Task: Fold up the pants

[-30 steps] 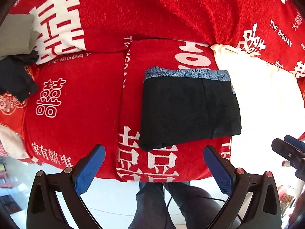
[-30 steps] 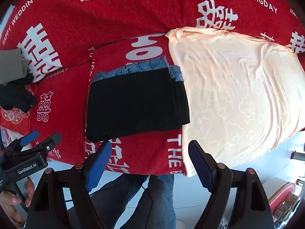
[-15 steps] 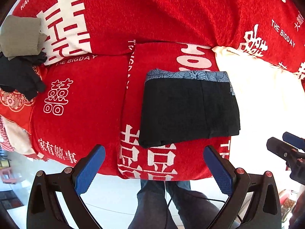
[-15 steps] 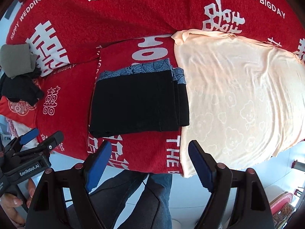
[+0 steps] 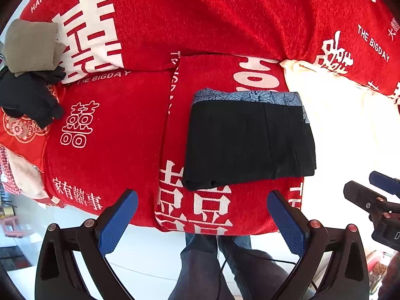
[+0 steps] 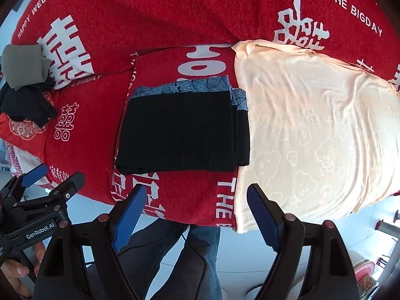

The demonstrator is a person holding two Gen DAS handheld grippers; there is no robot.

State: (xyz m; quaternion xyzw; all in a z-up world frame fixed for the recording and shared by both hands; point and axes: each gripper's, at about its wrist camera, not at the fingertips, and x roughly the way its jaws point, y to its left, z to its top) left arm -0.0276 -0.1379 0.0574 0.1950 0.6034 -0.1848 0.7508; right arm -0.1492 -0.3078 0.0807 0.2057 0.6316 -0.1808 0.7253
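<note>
You had the pants (image 5: pixel 247 140) folded flat on the red blanket (image 5: pixel 112 130); fold looked done. Left tool (image 5: pixel 202 221) and right tool (image 6: pixel 197 211) were released, holding nothing.

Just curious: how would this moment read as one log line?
pants: folded, on red blanket | left hand-held gripper: open, empty | right hand-held gripper: open, empty
</note>
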